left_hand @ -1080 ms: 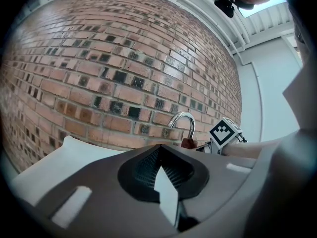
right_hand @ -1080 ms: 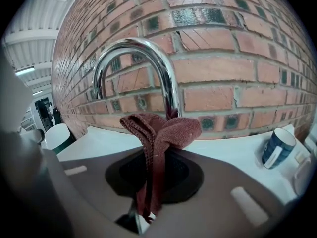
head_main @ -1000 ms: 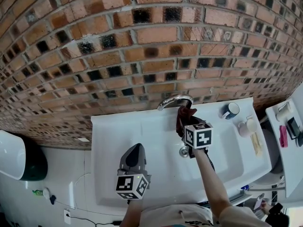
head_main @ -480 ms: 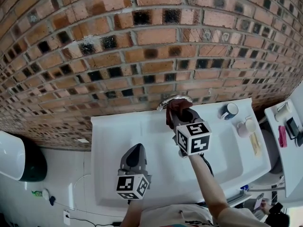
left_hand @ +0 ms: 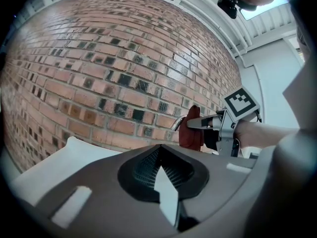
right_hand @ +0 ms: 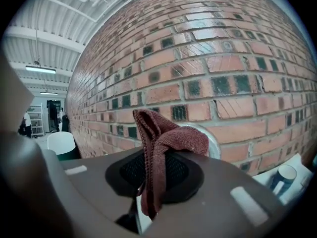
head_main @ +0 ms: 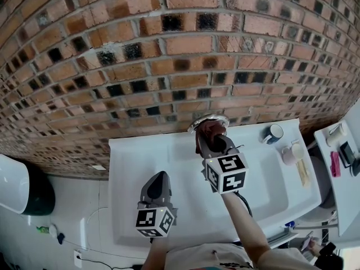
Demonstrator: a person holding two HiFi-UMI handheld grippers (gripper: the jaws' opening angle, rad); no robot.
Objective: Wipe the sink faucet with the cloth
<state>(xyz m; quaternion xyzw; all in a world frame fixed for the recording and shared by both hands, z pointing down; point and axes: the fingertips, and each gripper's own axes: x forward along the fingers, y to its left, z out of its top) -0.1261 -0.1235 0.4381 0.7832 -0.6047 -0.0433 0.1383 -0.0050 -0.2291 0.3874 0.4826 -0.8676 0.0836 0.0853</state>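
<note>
1. While the red-and-black brick wall fills the whole background, the white rectangular ceramic sink juts out at its foot. All work is at the back rim.
2. Right gripper: jaws clamped on the cloth, nose up against the faucet. Judgement: wiping step under way.
3. Left gripper: jaws together with nothing between them. It hangs over the front left of the basin, well apart from the faucet, and lends no support.
4. Curved chrome faucet: stands mid back rim, spout arching over the basin. In the right gripper view, chrome shows just behind the cloth.
5. Dark red knitted cloth: a narrow folded bunch, its top fold draped against the faucet arch, its tail hanging between the jaws. Risk: only a small patch looks to be touching, so the underside and base may go unwiped. A hard drag round the spout could snag the knit and pull it from the grip.
6. Blue-and-white mug: sits on the right back corner, near the faucet. Risk: a wide rightward sweep could knock it.
</note>
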